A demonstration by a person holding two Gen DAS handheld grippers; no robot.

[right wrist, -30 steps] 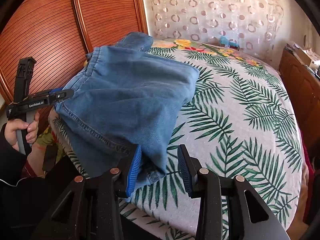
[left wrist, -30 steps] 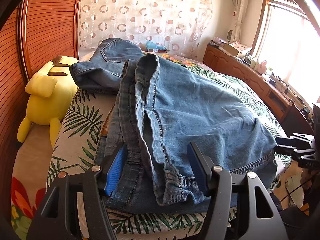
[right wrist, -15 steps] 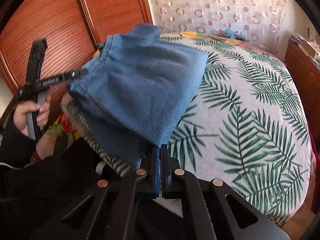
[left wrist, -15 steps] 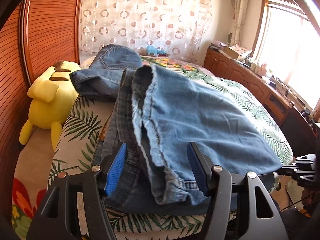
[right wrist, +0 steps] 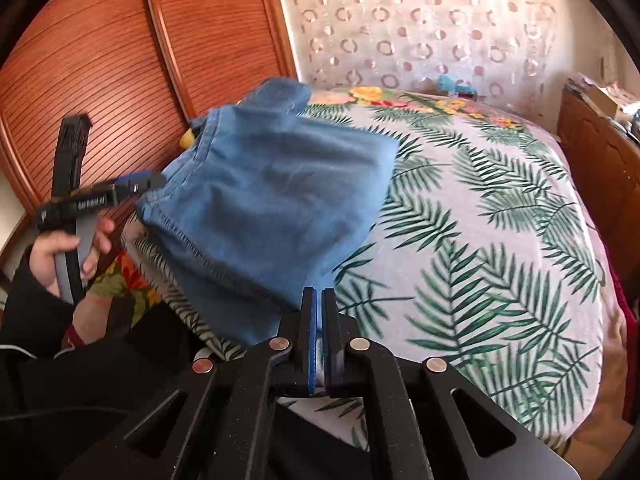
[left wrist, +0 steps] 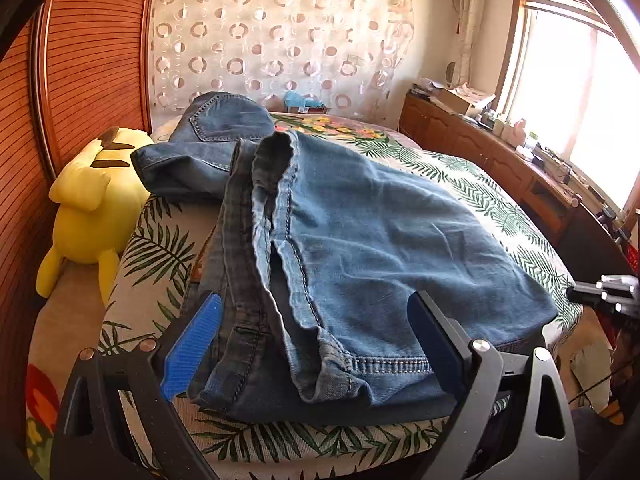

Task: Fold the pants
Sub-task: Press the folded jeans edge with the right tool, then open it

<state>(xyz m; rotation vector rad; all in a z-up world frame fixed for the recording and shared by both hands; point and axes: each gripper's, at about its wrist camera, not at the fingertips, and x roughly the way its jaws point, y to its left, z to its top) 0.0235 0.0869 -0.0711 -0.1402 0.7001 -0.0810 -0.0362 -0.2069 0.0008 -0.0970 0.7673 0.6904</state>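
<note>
- We see a pair of blue denim pants lying folded on the leaf-print bed cover, near the bed's front corner.
- The top layer lies fairly flat and smooth; its stitched hem runs along the near edge, just above the bed's edge.
- On the left, thick seamed edges stack in rumpled ridges running away from us.
- Behind, a darker part with a back pocket bunches up towards the far side of the bed.
- From the right wrist view, we see the folded bundle slightly blurred, its lower edge drooping over the bed's corner.
</note>
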